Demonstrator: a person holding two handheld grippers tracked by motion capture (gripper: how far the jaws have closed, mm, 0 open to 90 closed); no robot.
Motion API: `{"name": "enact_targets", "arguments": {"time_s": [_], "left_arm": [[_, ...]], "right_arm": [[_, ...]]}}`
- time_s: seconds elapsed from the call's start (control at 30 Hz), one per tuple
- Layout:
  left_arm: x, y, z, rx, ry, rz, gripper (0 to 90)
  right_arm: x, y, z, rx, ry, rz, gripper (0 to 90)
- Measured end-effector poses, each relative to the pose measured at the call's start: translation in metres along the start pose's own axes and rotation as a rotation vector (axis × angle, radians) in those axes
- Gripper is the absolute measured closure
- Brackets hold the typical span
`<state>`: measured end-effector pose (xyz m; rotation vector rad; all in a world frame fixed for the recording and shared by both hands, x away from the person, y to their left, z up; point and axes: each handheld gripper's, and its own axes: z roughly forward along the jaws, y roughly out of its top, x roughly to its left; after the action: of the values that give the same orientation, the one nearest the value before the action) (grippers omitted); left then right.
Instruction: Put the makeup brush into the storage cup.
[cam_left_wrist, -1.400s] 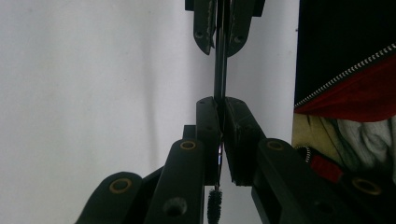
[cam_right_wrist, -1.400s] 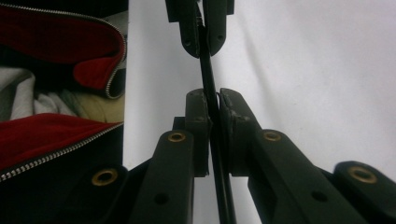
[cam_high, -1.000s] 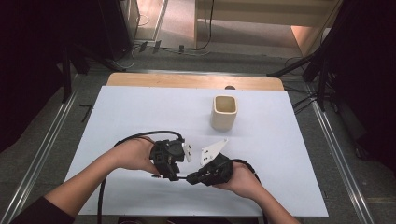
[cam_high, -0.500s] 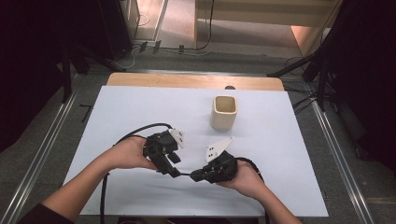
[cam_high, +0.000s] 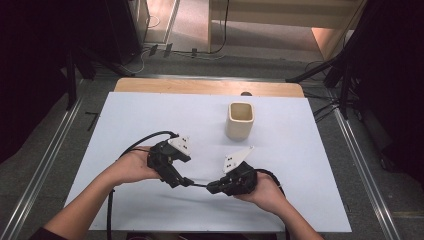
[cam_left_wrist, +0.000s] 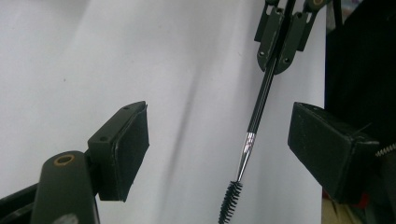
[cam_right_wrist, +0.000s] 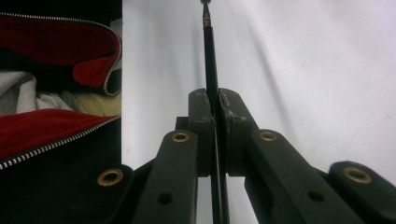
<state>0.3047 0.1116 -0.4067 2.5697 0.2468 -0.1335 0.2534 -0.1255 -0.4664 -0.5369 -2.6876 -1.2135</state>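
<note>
A thin black brush (cam_high: 198, 185) with a silver ferrule and a small spiral bristle head (cam_left_wrist: 230, 201) hangs level just above the white table. My right gripper (cam_high: 211, 188) is shut on its handle (cam_right_wrist: 208, 56), with the rod running out between the closed pads. My left gripper (cam_high: 183, 181) faces it from the left and is open; its jaws have just been opening. In the left gripper view the brush (cam_left_wrist: 261, 100) passes between the wide-apart pads (cam_left_wrist: 133, 140) without touching either, and the right gripper (cam_left_wrist: 279, 39) grips the far end.
A cream square cup (cam_high: 240, 120) stands upright behind the grippers, right of centre. The white sheet (cam_high: 150, 115) covers the table up to a wooden strip (cam_high: 200, 86) at the back. A black jacket with red lining (cam_right_wrist: 56, 70) lies past the near edge.
My left gripper's jaws have opened off the brush and the left hand has drawn back to the left and away. The right gripper still holds the brush in nearly the same place.
</note>
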Motion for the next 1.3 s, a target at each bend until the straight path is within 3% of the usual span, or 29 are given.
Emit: {"name": "enact_targets", "arguments": {"time_s": [0.13,0.23,0.5,0.6,0.73,0.8,0.93,1.2,1.3], "left_arm": [[0.001,-0.003,-0.003,-0.046,0.016,-0.05,20.9],[0.001,-0.005,-0.003,-0.052,-0.011,-0.083,20.9],[-0.002,-0.011,-0.009,-0.13,0.029,-0.098,21.0],[-0.003,-0.015,-0.01,-0.165,0.017,-0.111,21.0],[-0.003,-0.02,-0.009,-0.144,-0.007,-0.128,21.0],[-0.004,-0.021,-0.008,-0.136,0.012,-0.136,21.1],[-0.004,-0.026,-0.005,-0.139,0.001,-0.155,21.1],[-0.005,-0.032,-0.003,-0.148,0.017,-0.161,21.0],[-0.004,-0.034,-0.003,-0.148,0.019,-0.186,21.0]], "right_arm": [[-0.002,-0.002,-0.001,0.001,-0.002,0.018,86.0],[-0.002,-0.003,-0.002,0.0,-0.003,0.023,85.9],[-0.003,-0.006,-0.007,-0.01,-0.015,0.036,85.9],[-0.004,-0.008,-0.007,-0.008,-0.017,0.041,85.9],[-0.004,-0.011,-0.008,-0.003,-0.027,0.059,85.9],[-0.004,-0.012,-0.009,-0.013,-0.033,0.066,85.9],[-0.003,-0.015,-0.014,-0.02,-0.046,0.075,85.8],[-0.002,-0.024,-0.025,-0.037,-0.083,0.13,85.8],[-0.001,-0.026,-0.028,-0.046,-0.095,0.148,85.8]]}}
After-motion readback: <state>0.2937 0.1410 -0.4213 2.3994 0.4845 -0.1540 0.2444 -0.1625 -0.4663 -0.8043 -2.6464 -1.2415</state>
